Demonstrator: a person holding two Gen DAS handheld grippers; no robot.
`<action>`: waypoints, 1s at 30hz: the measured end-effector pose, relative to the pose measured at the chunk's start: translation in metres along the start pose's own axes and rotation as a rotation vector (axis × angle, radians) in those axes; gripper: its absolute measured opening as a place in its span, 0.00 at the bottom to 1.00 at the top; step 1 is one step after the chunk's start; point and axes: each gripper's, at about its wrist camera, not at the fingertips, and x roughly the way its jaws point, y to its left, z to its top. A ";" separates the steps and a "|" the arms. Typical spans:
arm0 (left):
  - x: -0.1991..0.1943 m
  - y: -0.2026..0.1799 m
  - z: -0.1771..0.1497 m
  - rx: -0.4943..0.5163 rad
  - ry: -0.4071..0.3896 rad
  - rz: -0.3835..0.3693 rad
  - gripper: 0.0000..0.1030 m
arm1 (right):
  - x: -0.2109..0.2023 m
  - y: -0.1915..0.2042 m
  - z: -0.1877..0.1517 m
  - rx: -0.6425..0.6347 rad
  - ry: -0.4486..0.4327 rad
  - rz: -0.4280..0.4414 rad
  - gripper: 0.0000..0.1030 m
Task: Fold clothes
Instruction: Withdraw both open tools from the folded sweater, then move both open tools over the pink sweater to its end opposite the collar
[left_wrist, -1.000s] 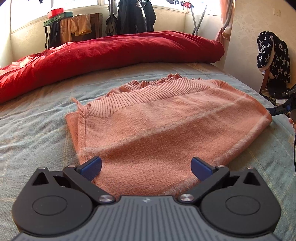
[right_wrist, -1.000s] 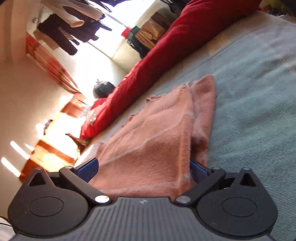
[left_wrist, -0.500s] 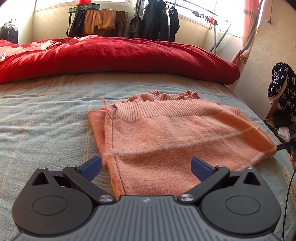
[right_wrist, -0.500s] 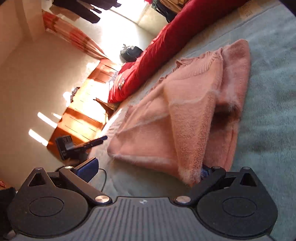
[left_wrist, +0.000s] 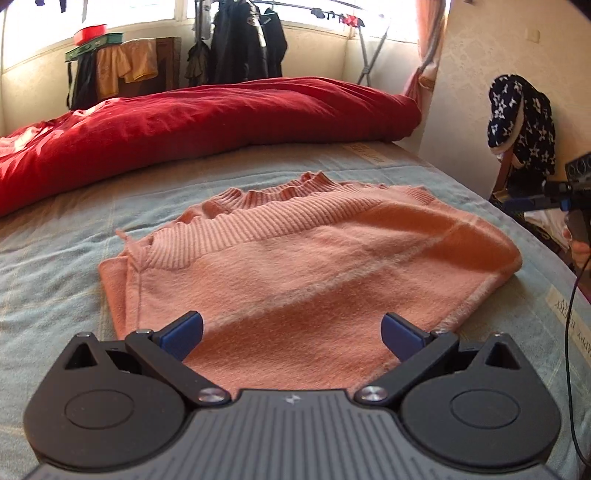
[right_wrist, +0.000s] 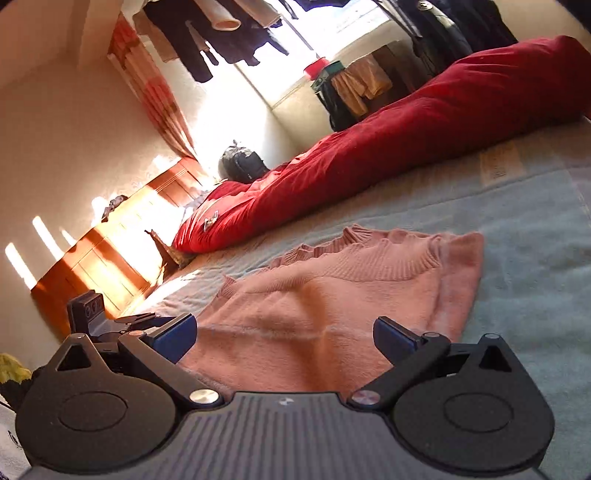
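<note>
Two grippers face the folded pink sweater (left_wrist: 310, 273) lying flat on the blue-grey bed (left_wrist: 55, 266). Left gripper (left_wrist: 291, 334) and right gripper (right_wrist: 284, 334): fingers spread wide, holding nothing.

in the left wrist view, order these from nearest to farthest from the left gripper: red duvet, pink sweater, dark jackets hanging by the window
1. pink sweater, on the bed right in front of the open left gripper.
2. red duvet, heaped across the far side of the bed.
3. dark jackets, hanging by the window behind the duvet.
</note>
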 end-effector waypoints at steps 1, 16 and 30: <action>0.006 -0.005 0.001 0.025 0.003 -0.005 0.99 | 0.017 0.002 0.000 -0.025 0.031 -0.014 1.00; 0.011 0.033 -0.013 -0.058 0.048 0.021 0.99 | 0.042 -0.042 0.038 -0.029 0.015 -0.283 0.96; 0.019 0.024 -0.012 -0.013 0.022 0.039 0.99 | 0.104 -0.052 0.038 -0.176 0.110 -0.616 0.13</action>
